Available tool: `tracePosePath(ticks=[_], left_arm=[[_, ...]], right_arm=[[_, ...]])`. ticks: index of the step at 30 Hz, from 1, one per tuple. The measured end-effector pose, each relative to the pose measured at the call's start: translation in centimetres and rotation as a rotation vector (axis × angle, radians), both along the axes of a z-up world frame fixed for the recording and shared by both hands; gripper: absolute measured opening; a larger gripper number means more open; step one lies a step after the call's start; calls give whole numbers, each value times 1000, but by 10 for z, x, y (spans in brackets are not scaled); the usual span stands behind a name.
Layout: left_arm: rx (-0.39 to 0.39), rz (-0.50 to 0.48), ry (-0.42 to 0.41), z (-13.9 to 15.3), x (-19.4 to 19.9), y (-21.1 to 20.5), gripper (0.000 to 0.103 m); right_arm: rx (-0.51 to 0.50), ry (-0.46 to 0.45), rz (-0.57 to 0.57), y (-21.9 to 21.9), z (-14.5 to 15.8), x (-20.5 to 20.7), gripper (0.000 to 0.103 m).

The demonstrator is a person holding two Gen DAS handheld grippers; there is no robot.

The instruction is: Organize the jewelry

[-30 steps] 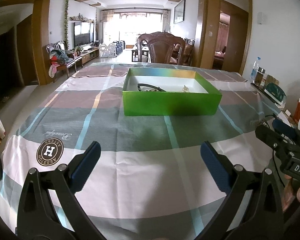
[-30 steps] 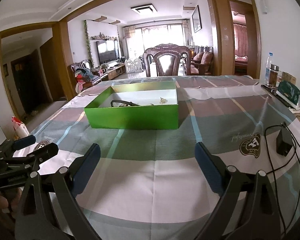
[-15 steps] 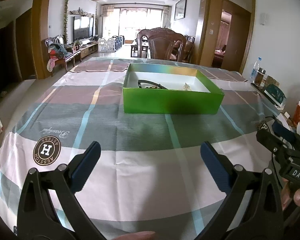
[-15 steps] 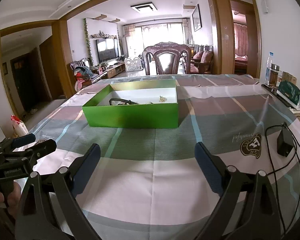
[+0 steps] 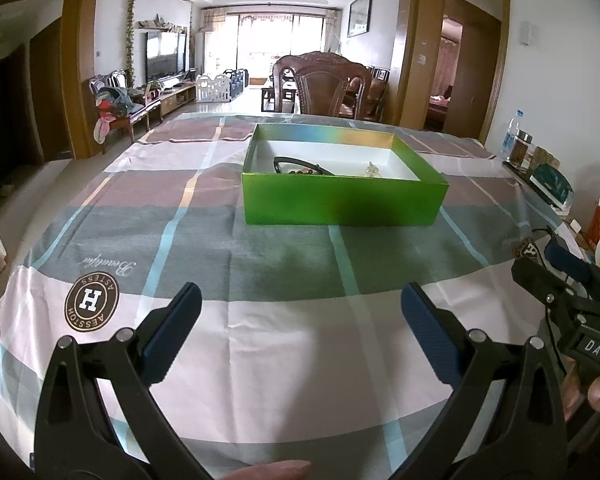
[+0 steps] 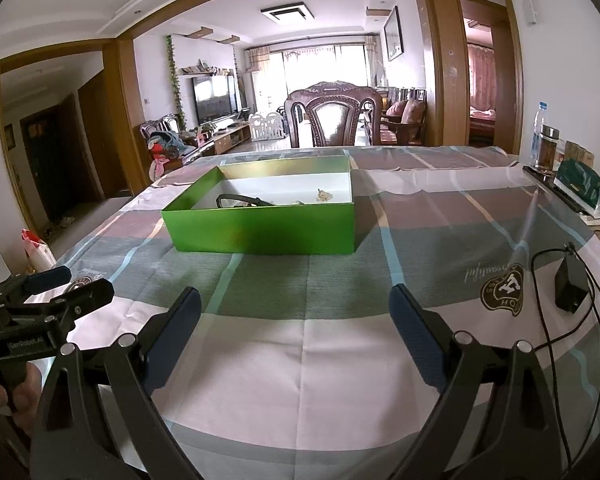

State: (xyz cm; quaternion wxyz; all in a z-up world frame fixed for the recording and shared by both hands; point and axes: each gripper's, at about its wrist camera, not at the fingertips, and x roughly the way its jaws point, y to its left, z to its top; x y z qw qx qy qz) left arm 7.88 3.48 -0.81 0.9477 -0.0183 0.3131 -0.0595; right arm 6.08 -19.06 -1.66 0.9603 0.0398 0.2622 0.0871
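a green box (image 5: pixel 342 200) stands without a lid on the checked tablecloth (image 5: pixel 300 344), toward the far middle of the table, in front of a carved wooden chair (image 5: pixel 324 88). inside it, on the white bottom, lie the jewelry pieces: a dark curved band (image 5: pixel 290 163) at the left part and a small pale ornament (image 5: pixel 373 169) more to the right, apart from each other. some small brownish beads seem to lie beside the band, but they are too small to name.

the left gripper (image 5: pixel 298 310) hovers over the near part of the cloth with its two blue pads wide apart and nothing between them. the right gripper (image 6: pixel 294 308) is also spread open and empty, just beside the left one, at its right. both look straight to the box, i think because this keeps the open box in the middle of each camera.

no jewelry is visible on the cloth itself. so the scene fits two stages: the pieces are gathered in the box already, or they wait there to be sorted. at the near right edge a black adapter (image 6: pixel 571 290) with its cable lies on the cloth, well apart from the box.
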Motion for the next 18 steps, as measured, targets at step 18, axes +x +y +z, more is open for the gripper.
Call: tracePosePath(ticks=[18], left_arm=[[17,-9,2,0,0,-1,99]], right_arm=[[-1,1,0,-1,-1,1,93]])
